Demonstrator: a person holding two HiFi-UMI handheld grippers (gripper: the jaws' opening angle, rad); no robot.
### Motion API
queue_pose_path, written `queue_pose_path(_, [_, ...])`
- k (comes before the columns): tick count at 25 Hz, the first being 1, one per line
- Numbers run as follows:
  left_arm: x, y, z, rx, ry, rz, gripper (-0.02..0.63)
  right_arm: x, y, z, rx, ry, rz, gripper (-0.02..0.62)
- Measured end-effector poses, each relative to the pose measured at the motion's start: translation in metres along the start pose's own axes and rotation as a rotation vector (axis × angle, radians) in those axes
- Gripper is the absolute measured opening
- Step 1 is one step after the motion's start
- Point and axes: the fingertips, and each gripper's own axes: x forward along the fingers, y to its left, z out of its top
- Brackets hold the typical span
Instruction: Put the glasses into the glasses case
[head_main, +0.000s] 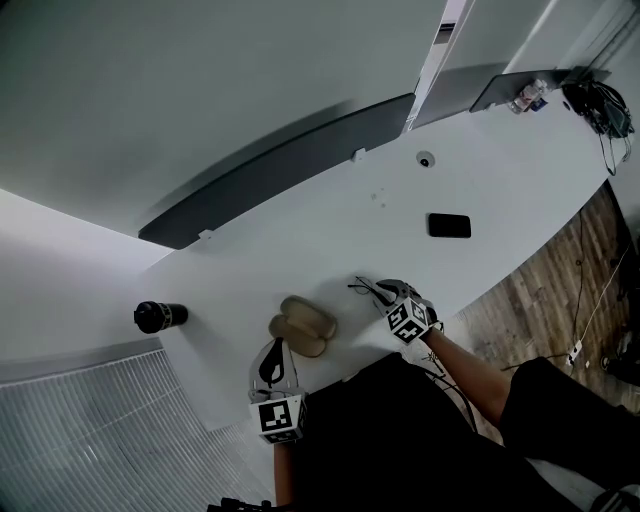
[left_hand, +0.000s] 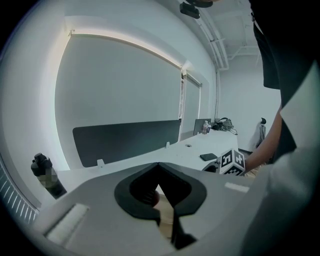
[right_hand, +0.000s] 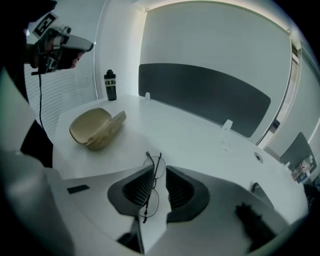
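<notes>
The open tan glasses case (head_main: 303, 324) lies near the front edge of the white table (head_main: 400, 200); in the right gripper view the case (right_hand: 95, 127) sits at the left with nothing touching it. The thin wire glasses (right_hand: 152, 183) are folded and sit between the right gripper's (right_hand: 159, 172) jaws, which are shut on them. In the head view, the glasses (head_main: 364, 288) stick out of my right gripper (head_main: 378, 292), just right of the case. My left gripper (head_main: 273, 352) is held up in front of the case, its tips meeting, empty; a sliver of the case (left_hand: 165, 216) shows behind its jaws.
A black bottle (head_main: 158, 316) stands at the table's left end. A black phone (head_main: 449, 225) lies further right. A dark panel (head_main: 280, 170) runs along the table's back edge. Cables and a plastic bottle (head_main: 528, 95) lie at the far right end.
</notes>
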Motion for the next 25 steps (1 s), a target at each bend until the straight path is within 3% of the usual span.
queue_pose_path(11, [0.001, 0.003, -0.005, -0.003, 0.005, 0.017, 0.008, 0.020, 0.007, -0.006, 0.028, 0.044, 0.058, 0.074])
queue_pose_path(15, [0.002, 0.008, -0.003, -0.002, 0.005, 0.025, 0.008, 0.019, 0.007, -0.002, 0.041, 0.040, 0.071, 0.017])
queue_pose_path(20, [0.003, 0.000, 0.008, 0.002, -0.028, 0.003, 0.008, -0.010, -0.013, 0.030, 0.072, -0.099, -0.004, 0.006])
queue_pose_path(25, [0.000, 0.008, -0.004, -0.009, 0.003, 0.008, 0.008, -0.041, -0.019, 0.085, 0.148, -0.217, -0.009, 0.006])
